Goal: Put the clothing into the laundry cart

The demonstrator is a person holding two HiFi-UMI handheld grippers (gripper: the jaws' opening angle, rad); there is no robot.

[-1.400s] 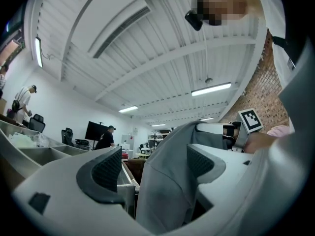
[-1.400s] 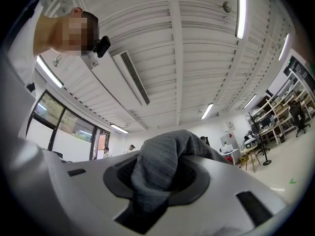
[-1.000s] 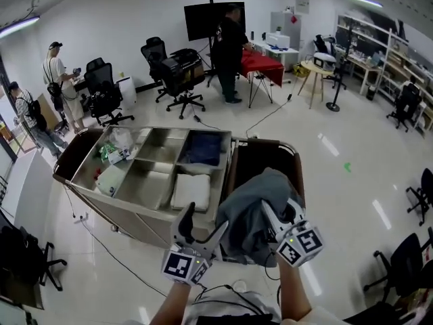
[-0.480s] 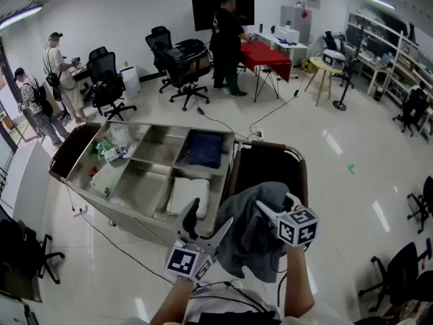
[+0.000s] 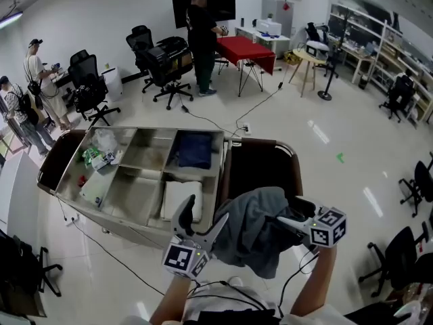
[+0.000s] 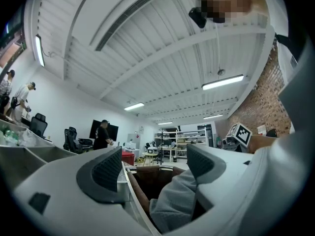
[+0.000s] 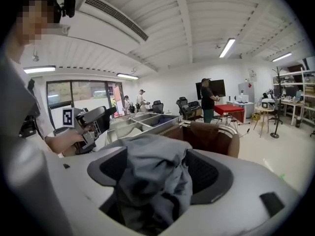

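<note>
lower now, right gripper [image 5: 291,212] has just spread around crumpled grey garment [image 5: 254,234]; left gripper [image 5: 206,212] jaws apart.

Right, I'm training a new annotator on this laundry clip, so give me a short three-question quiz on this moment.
1. True or false: the white folded cloth lies on top of the dark blue cloth.
2. Whose fingers have the grey garment between them? A left gripper, B right gripper, C neither.
3. Fill in: the laundry bag is ____ in colour.
Key: 1 false, they lie apart. 2 B; its fingers have just been opening. 3 brown.
</note>
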